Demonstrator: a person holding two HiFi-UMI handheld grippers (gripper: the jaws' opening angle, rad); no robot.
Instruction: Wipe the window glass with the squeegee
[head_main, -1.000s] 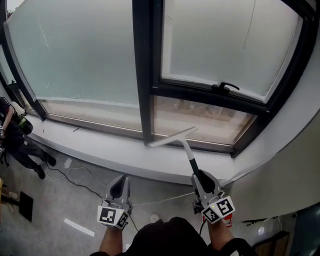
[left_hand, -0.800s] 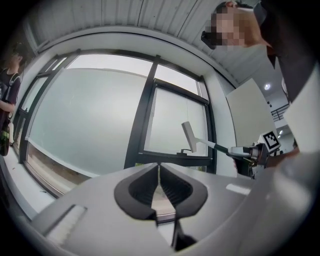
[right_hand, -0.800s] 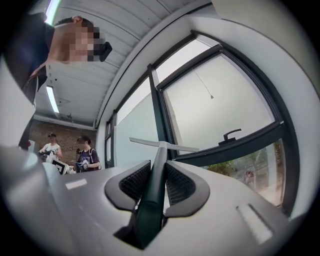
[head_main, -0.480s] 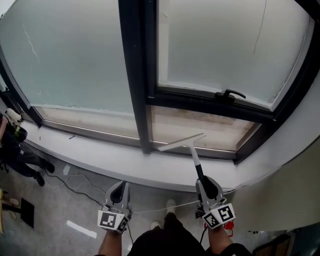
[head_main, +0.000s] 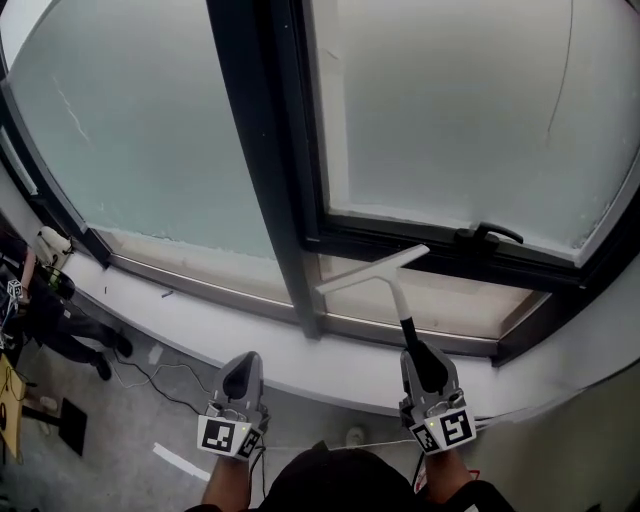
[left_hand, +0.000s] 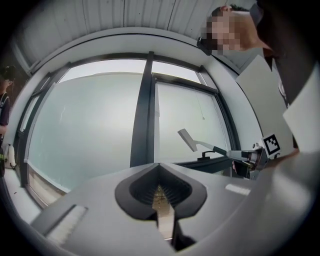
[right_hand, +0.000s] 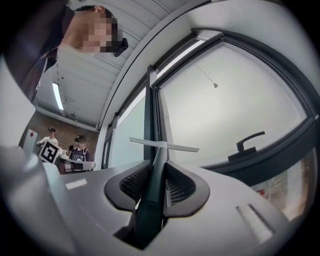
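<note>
While in right tongs (head_main: 422, 354), squeegee (head_main: 373, 270).

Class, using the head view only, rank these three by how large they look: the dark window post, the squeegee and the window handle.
1. dark window post, clearly the largest
2. squeegee
3. window handle, the smallest

Black window handle (head_main: 489, 236), white sill (head_main: 200, 318), bystander (head_main: 72, 330) at left
</note>
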